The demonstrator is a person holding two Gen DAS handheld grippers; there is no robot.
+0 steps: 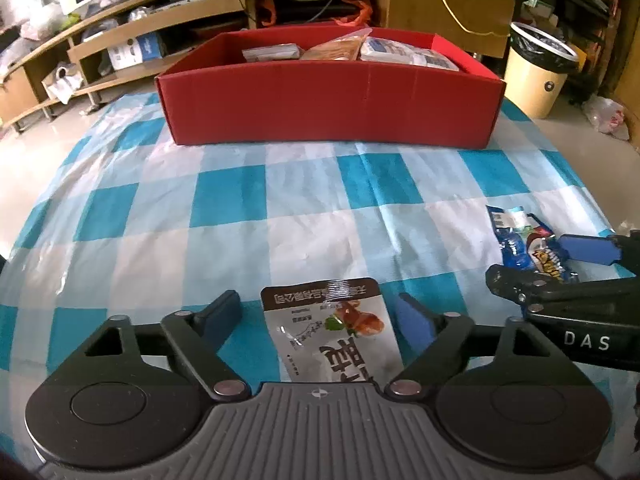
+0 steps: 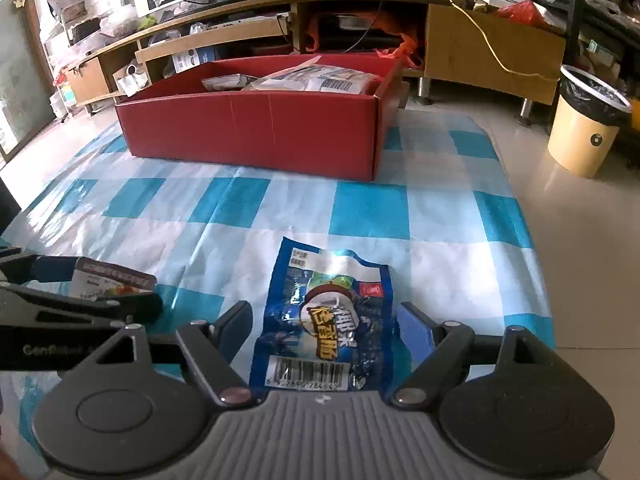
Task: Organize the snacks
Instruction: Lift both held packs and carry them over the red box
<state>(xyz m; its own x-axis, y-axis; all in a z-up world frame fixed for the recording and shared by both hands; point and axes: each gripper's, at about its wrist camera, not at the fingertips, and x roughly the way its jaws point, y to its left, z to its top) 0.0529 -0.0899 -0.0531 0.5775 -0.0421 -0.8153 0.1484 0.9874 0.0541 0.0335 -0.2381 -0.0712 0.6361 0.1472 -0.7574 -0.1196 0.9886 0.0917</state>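
Left wrist view: left tongs (image 1: 320, 316) gape around the grey pouch (image 1: 336, 332) at lower centre, gripping nothing; right tongs (image 2: 324, 324) likewise straddle the blue packet (image 2: 326, 320). Closing off-centre could crumple or slip either; red box (image 1: 332, 108) waits upper centre.

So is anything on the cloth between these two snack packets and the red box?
Nothing visible. Bare checked cloth runs from the grey packet and the blue packet to the red box. Only its front wall must be cleared.
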